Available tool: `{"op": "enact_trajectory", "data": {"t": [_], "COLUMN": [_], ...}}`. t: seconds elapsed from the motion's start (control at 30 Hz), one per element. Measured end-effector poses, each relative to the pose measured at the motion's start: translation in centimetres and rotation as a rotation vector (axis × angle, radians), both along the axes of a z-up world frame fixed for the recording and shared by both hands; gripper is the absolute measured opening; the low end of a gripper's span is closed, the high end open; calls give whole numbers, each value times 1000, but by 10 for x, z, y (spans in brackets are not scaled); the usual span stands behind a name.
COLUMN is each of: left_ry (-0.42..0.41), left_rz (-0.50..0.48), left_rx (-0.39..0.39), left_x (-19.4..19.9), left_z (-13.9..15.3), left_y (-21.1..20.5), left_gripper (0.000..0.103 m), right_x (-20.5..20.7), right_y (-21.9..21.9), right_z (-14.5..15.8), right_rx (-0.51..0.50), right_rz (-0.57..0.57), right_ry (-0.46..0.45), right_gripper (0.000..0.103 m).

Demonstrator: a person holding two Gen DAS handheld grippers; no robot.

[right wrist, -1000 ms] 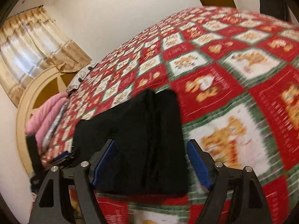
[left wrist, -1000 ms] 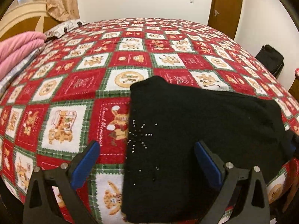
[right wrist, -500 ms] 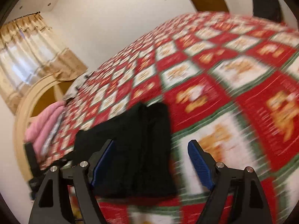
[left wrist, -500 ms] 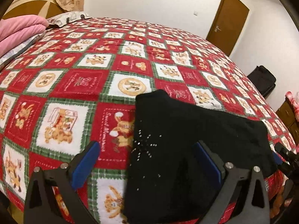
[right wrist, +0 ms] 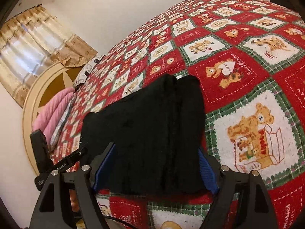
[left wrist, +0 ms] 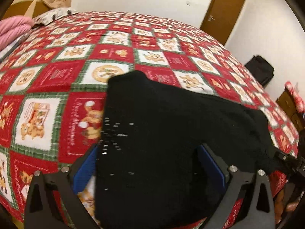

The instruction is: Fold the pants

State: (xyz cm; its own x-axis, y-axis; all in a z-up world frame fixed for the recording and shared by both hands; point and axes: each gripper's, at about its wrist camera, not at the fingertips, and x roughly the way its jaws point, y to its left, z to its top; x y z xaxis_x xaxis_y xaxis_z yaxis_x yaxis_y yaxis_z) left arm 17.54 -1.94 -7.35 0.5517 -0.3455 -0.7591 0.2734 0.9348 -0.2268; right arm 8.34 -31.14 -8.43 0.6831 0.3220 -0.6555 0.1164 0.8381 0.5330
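Nearer now: 1 pants (left wrist: 171, 133), 2 tongs (left wrist: 150, 164).

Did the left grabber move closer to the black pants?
Yes. The left gripper now straddles the black pants, its left finger at the pants' edge; earlier that finger sat well out over the bedspread.
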Motion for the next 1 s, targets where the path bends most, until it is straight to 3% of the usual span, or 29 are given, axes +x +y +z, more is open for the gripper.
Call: {"op": "enact_trajectory", "data": {"t": [0.1,0.13,0.2,0.3,0.4,0.57,0.87,1.0], "left_ry": [-15,-16,-20,-21,-18,-14,-18,2], "left_rz": [1,0,-18,-36,-27,-33,-8,-5], "left_rx": [12,7,0,-12,-32,-60,-41,-35], "left_x": [-2,-2,-4,-9,-11,-11,-11,-7], "left_z": [1,2,5,7,7,6,4,4], "left_y": [-4,-3,-4,-8,-12,-8,-11,-13], "left_gripper": [95,93,80,64,57,56,66,71], "right_x": [1,1,0,-3,-4,-5,-2,4], "right_y": [13,16,23,26,28,25,20,26], "right_z": [0,0,1,1,2,1,-1,-1], "right_rx": [-98,-152,-254,-296,-315,-292,-221,-213], "right_rz": [3,3,2,8,-1,-15,-27,12], "right_ry": [-4,-1,10,1,1,-8,-1,2], "right_gripper": [78,67,61,56,56,57,66,85]}}
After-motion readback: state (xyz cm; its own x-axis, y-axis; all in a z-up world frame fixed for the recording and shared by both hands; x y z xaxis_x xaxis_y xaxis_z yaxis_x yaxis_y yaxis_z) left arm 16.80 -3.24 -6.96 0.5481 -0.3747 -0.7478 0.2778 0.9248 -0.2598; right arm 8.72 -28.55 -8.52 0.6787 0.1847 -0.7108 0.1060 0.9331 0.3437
